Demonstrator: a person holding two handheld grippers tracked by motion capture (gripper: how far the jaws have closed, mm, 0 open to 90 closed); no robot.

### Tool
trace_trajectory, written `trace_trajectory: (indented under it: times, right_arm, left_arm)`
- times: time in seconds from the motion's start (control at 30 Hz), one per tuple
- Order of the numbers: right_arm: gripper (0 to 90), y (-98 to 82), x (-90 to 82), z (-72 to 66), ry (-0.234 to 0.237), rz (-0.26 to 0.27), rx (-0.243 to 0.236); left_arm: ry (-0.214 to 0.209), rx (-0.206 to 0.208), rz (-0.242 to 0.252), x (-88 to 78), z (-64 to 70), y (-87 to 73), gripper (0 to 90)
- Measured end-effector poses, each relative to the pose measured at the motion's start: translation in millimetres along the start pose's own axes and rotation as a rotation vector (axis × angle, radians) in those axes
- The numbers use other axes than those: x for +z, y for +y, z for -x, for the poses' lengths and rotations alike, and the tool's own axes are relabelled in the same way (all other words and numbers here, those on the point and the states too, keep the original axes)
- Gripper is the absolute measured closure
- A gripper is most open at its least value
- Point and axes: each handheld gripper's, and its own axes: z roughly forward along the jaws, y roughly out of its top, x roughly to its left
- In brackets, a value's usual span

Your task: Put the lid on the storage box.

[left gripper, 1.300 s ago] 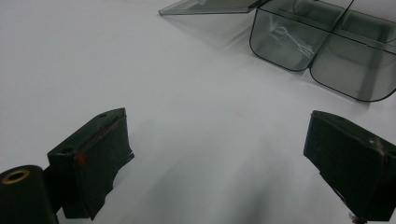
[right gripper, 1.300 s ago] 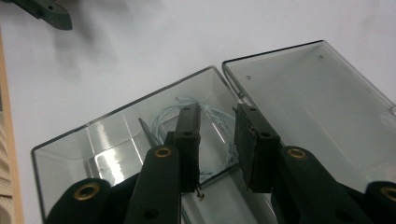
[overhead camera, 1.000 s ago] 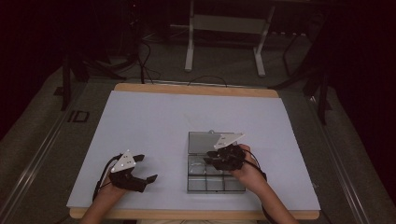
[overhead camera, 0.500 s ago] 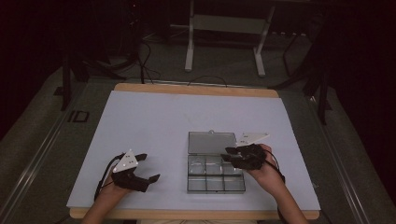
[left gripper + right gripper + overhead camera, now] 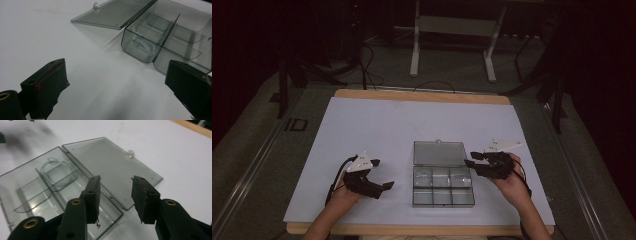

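— Clear smoky plastic: the compartment box (image 5: pixel 443 186) lies near the front edge of the white table (image 5: pixel 412 125) in the high view, between the two hands. Which way does it run?

— Its tray's long side runs left to right across the table, and its lid (image 5: pixel 440 153) is folded flat open on the far side, the small knob at the far edge. The left gripper (image 5: pixel 382 179) sits well to the box's left, the right gripper (image 5: pixel 472 163) just beside its right edge, jaws toward the lid.

— And the left gripper view?

— Both black jaws stand wide apart with nothing between them, above bare table. The box (image 5: pixel 170 42) lies ahead to the right, its corner toward the camera, the lid (image 5: pixel 113 13) flat beyond.

— The right gripper view?

— Its jaws have just been opening; they are parted and released, holding nothing, hovering over the hinge side of the box (image 5: pixel 55 192). A thin pale loop (image 5: pixel 55 167) rests in one far compartment. The lid (image 5: pixel 110 167) stretches away, knob at its outer edge.

— Any writing?

— None readable on the box.
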Motion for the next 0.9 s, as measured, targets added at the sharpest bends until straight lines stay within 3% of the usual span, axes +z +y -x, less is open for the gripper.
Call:
trace_trajectory:
  times: [0.27,0.4,0.5,0.73,0.9]
  right_arm:
    - [55.0,-8.9,1.3,11.7,-0.028,0.016,0.049]
    - [54.1,-11.1,4.5,13.2,-0.064,0.008,0.045]
    - [52.7,-12.6,7.0,15.1,-0.073,0.015,0.057]
    - [46.1,-15.9,14.8,24.0,-0.076,0.014,0.114]
    - [47.5,-14.9,19.2,28.9,-0.079,0.024,0.153]
  left_arm:
    - [-0.046,-0.052,0.007,6.7,-11.7,13.6,4.4]
    - [-0.061,-0.074,0.009,11.4,-16.5,21.3,4.3]
    - [-0.043,-0.078,-0.008,16.9,-16.8,26.9,4.4]
    - [-0.048,-0.092,-0.019,30.3,-18.8,37.9,4.5]
    - [-0.040,-0.096,-0.025,37.9,-19.6,47.0,4.5]
